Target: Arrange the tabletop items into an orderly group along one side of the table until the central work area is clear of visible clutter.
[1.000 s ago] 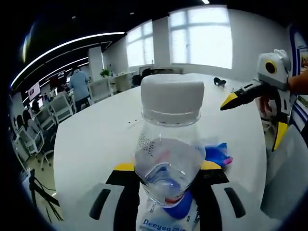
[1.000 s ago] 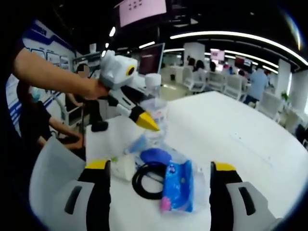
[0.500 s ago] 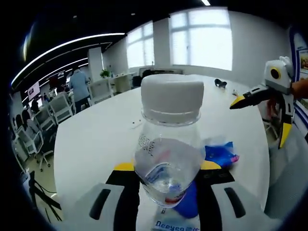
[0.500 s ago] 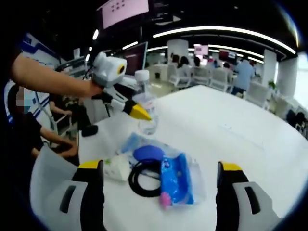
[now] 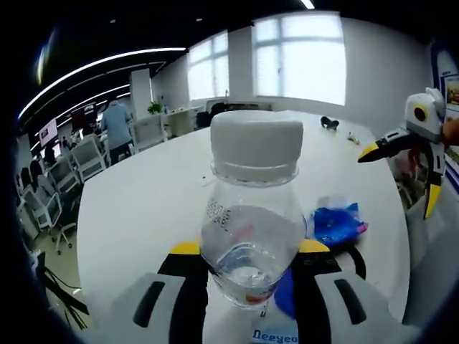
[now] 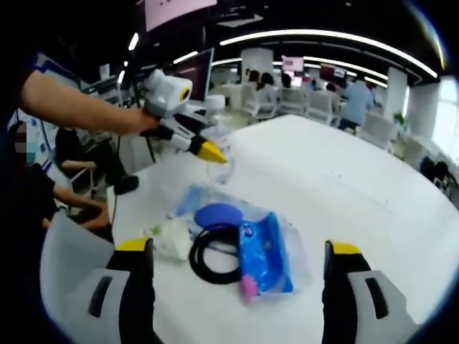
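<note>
Left gripper view: held a clear water bottle point(image 5: 252, 236) with a white cap upright between the jaws of the left gripper point(image 5: 249, 252), clamped at its lower body, near 6 o'clock. Just behind the bottle, toward 4 o'clock, lay a blue packet point(image 5: 337, 225) on the white table point(image 5: 143, 208). Farther off at 2 o'clock, hovered the right gripper point(image 5: 401, 147) above the table edge. Right gripper view: spread wide and gripping nothing were the right gripper's point(image 6: 240, 269) jaws; between them, at centre, lay a black cable coil point(image 6: 215, 252), the blue packet point(image 6: 264, 252) and a crumpled white wrapper point(image 6: 171, 236) close together. Beyond, at 11 o'clock, seen the left gripper point(image 6: 197, 143) carrying the bottle point(image 6: 219, 143).
</note>
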Motion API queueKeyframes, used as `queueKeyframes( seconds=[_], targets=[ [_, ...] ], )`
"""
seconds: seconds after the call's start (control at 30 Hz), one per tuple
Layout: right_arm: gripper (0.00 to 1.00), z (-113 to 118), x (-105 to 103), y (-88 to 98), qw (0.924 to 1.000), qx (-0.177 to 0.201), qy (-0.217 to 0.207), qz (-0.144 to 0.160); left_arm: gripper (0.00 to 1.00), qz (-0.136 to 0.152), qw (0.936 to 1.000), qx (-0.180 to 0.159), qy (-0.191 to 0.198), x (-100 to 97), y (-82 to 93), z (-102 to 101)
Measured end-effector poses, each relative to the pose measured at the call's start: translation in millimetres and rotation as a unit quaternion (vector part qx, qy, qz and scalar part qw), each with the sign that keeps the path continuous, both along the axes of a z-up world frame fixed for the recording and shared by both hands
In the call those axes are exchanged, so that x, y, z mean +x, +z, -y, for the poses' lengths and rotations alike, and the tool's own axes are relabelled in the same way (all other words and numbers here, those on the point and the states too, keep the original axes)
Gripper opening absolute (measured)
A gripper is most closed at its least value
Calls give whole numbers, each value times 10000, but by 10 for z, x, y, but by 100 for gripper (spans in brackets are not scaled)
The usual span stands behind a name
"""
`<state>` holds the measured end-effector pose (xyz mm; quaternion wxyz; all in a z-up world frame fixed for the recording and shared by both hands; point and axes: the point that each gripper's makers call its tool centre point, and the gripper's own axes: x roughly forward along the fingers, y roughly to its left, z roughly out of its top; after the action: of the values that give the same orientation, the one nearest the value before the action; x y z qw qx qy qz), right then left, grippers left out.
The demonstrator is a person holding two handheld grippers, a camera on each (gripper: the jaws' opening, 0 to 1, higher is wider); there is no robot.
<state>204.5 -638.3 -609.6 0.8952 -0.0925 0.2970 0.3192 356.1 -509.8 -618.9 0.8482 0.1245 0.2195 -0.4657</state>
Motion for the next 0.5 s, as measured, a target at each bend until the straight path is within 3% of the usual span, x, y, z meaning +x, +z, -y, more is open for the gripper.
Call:
queueKeyframes(
  seconds=[0.5],
  targets=[
    [97,130,8,-121,9991,-91,-357,-186,45,-71,9999,-34,63,297,-186,-23]
  ],
)
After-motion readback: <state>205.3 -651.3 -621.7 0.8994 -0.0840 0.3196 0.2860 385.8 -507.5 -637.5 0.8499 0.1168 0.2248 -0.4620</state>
